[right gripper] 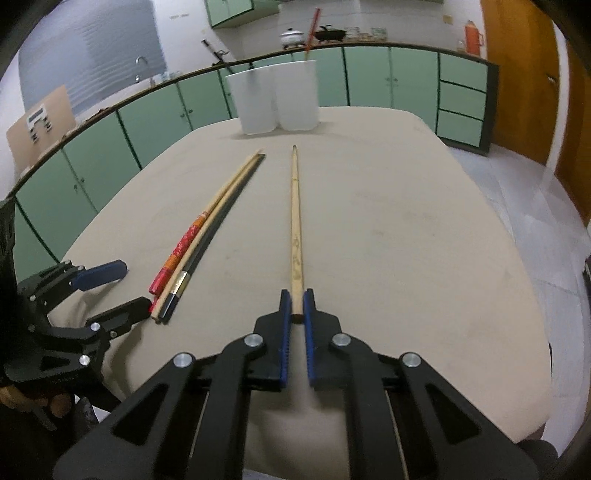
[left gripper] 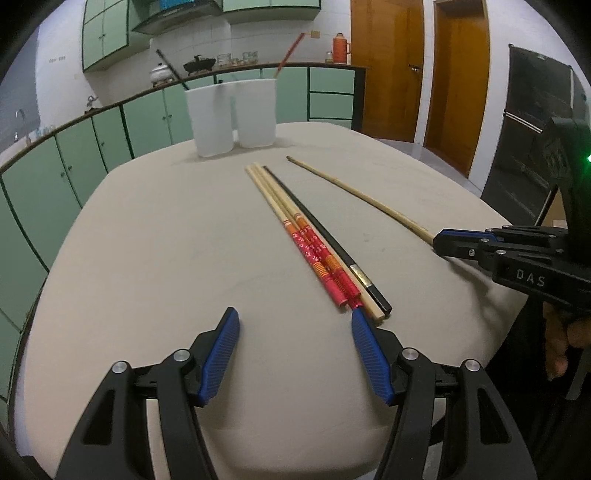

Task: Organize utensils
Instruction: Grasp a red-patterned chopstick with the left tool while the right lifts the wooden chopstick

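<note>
We see the right gripper with its jaws closed narrowly on the near end of a single pale wooden chopstick, which lies flat on the beige counter and points toward 2 white containers at the far edge. Those containers stand side by side, touching; 1 red chopstick sticks up out of the right one and 1 dark chopstick leans out of the left one. To the left of the held chopstick, well apart from it, lies a tight bundle of chopsticks: 2 with red and orange patterned ends, 1 plain wooden, 1 black. The left gripper sits at the near end of that bundle, jaws spread wide and holding nothing, its right fingertip just beside the red ends.
</note>
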Available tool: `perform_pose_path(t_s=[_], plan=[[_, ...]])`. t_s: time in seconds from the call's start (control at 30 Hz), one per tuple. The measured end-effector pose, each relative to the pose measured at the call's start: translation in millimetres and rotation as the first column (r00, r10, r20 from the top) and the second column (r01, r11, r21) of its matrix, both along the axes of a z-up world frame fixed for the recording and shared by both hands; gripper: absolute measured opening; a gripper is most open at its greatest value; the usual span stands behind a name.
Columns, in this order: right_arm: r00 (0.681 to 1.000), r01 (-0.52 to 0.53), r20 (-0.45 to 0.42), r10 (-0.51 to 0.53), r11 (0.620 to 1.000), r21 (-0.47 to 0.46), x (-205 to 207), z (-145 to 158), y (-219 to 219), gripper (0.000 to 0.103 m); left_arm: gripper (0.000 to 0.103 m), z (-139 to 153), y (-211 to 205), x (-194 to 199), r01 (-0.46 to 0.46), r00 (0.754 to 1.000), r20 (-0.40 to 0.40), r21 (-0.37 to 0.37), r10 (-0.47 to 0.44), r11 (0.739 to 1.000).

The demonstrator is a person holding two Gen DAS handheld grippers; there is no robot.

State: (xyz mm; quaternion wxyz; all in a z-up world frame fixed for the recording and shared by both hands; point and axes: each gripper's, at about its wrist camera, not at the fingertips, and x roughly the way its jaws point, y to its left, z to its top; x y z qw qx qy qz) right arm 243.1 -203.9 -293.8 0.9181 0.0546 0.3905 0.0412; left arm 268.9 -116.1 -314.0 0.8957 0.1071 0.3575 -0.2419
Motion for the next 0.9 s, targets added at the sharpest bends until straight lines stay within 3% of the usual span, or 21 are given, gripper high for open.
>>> perform_pose_path(t_s=[0.33, 0.57, 0.77, 0.83, 0.9], plan=[[1.0, 0.007, 0.003, -0.007, 1.0, 0.009, -1, -3, -2, 0.006, 0.062, 0, -11, 4, -0.017, 1.0, 0.005, -0.018, 0.017, 1.0], [1.0, 0.008, 0.003, -0.008, 1.0, 0.009, -1, -1, -1, 0.006, 0.063, 1, 7, 10, -0.102, 0.995, -0.017, -0.016, 0.101, 0.995], [1.0, 0.005, 0.01, -0.005, 1.0, -0.004, 0, -2, 4, 0.009, 0.063, -1, -2, 14, -0.082, 0.997, 0.016, -0.016, 0.082, 0.997], [1.0, 0.011, 0.016, -0.01, 1.0, -0.017, -1, -3, 8, 0.009, 0.052, -4, -4, 15, -0.095, 0.994, 0.048, -0.01, 0.095, 0.995], [0.999, 0.032, 0.02, -0.031, 0.999, -0.036, -2, -3, 12, 0.006, 0.011, -3, -5, 17, -0.104, 0.993, 0.061, -0.019, 0.105, 0.994]])
